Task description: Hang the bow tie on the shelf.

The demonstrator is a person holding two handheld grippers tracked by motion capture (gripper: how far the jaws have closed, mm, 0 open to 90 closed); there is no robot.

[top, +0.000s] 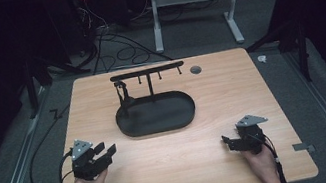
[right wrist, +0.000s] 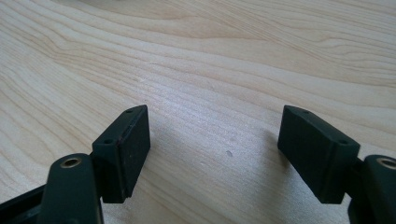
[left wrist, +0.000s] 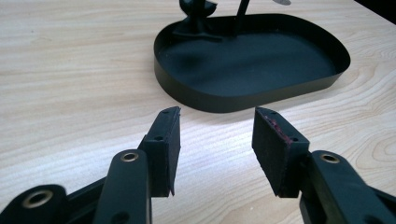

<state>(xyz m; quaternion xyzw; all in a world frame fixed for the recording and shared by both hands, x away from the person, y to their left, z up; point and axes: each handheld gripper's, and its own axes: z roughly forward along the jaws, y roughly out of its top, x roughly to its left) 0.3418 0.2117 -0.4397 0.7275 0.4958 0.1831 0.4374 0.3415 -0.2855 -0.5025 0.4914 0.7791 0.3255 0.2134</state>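
Observation:
A black oval tray [top: 165, 116] lies on the middle of the wooden table [top: 189, 168]. From it rises a black stand whose crossbar [top: 147, 71] carries several small hooks. A small dark object [top: 124, 97] hangs at the bar's left end; I cannot make out what it is. My left gripper [top: 105, 150] sits at the front left and points toward the tray. It is open with nothing between the jaws. In the left gripper view the open left gripper [left wrist: 217, 116] faces the tray's wall [left wrist: 252, 98]. My right gripper [top: 227, 142] rests at the front right, open and empty, and in its own view the right gripper [right wrist: 215, 112] stands over bare wood.
A round grey grommet [top: 195, 69] sits in the tabletop behind the tray. Cables [top: 118, 48] and the white legs of another desk [top: 156, 26] are on the floor beyond the far edge. A small metal bracket [top: 304, 147] sticks out at the table's right edge.

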